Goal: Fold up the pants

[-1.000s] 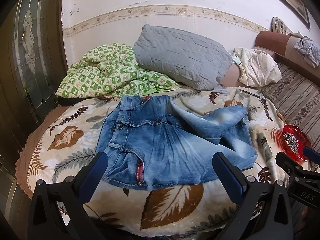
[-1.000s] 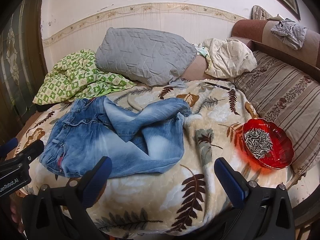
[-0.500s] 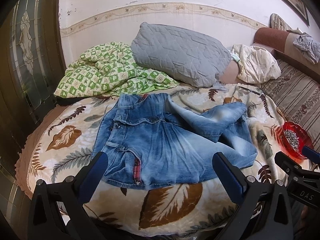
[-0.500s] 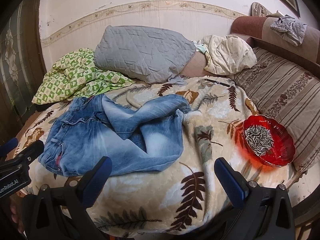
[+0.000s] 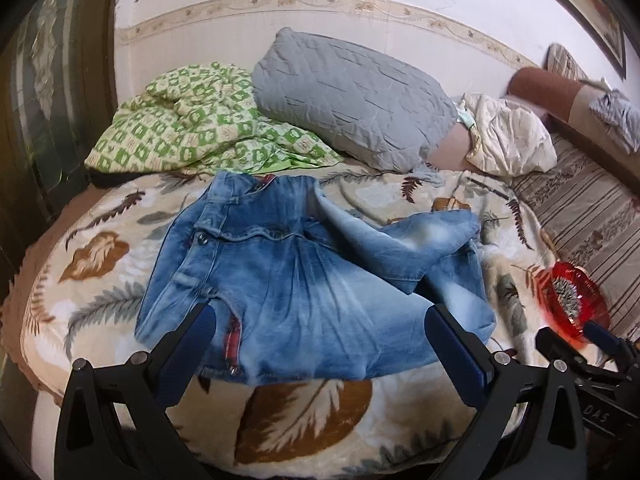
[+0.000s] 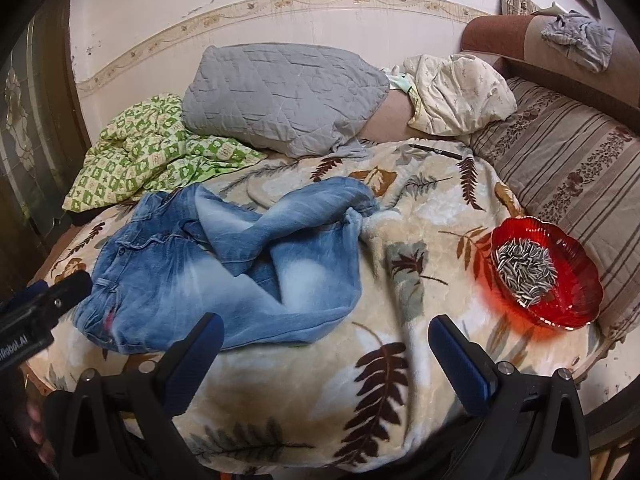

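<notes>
Jeans: one pair of faded blue jeans (image 5: 304, 280) lies crumpled on the bed, waistband toward 11 o'clock in the left wrist view, legs bunched and crossed toward 3 o'clock; in the right wrist view the pair (image 6: 224, 264) sits at 9 o'clock of the frame centre.
Blanket: one cream blanket with a leaf print (image 6: 420, 248) lies under the jeans.
Left gripper: (image 5: 320, 344) hovers over the near edge of the jeans, its two blue fingers wide apart, holding nothing.
Right gripper: (image 6: 324, 354) hangs over bare blanket just past the leg ends, its two fingers spread, holding nothing.
Bowl: one red glass bowl (image 6: 576, 304) of seeds sits at 3 o'clock, well apart from the jeans.
Bedding at 12 o'clock: one grey quilted pillow (image 5: 352, 100), one green checked quilt (image 5: 192, 136), one cream bundle (image 6: 456, 92).
Pen: one dark pen (image 6: 436, 151) lies on the blanket beyond the jeans.
</notes>
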